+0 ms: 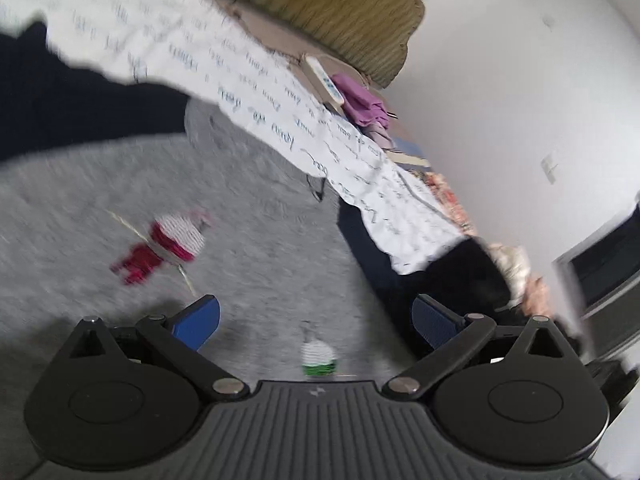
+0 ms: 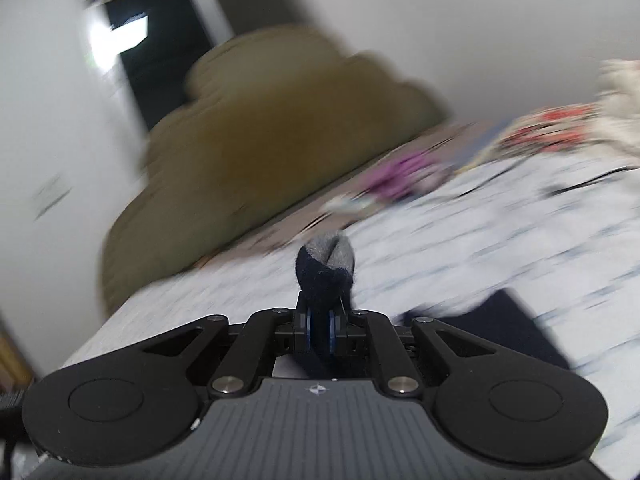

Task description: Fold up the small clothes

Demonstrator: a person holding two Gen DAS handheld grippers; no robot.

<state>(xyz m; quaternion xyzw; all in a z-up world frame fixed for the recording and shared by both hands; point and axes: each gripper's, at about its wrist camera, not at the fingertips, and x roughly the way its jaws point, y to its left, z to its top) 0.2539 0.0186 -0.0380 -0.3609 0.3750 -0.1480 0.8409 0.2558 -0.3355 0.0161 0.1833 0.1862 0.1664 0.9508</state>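
Note:
A grey garment (image 1: 120,200) with navy parts (image 1: 72,112) lies spread on the bed under my left gripper (image 1: 316,324). It has a small red and white embroidered figure (image 1: 164,248) and a green and white one (image 1: 318,356). The left gripper is open and empty, its blue pads (image 1: 200,320) wide apart just above the cloth. My right gripper (image 2: 320,328) is shut on a bunched fold of the navy and grey garment (image 2: 326,268) and holds it up off the bed. Both views are motion-blurred.
A white sheet with blue writing (image 1: 248,92) covers the bed (image 2: 500,240). An olive-brown blanket pile (image 1: 340,12) lies at the back, also in the right wrist view (image 2: 260,140). A remote (image 1: 324,80), purple cloth (image 1: 364,100) and floral fabric (image 1: 516,268) lie by the white wall (image 1: 520,80).

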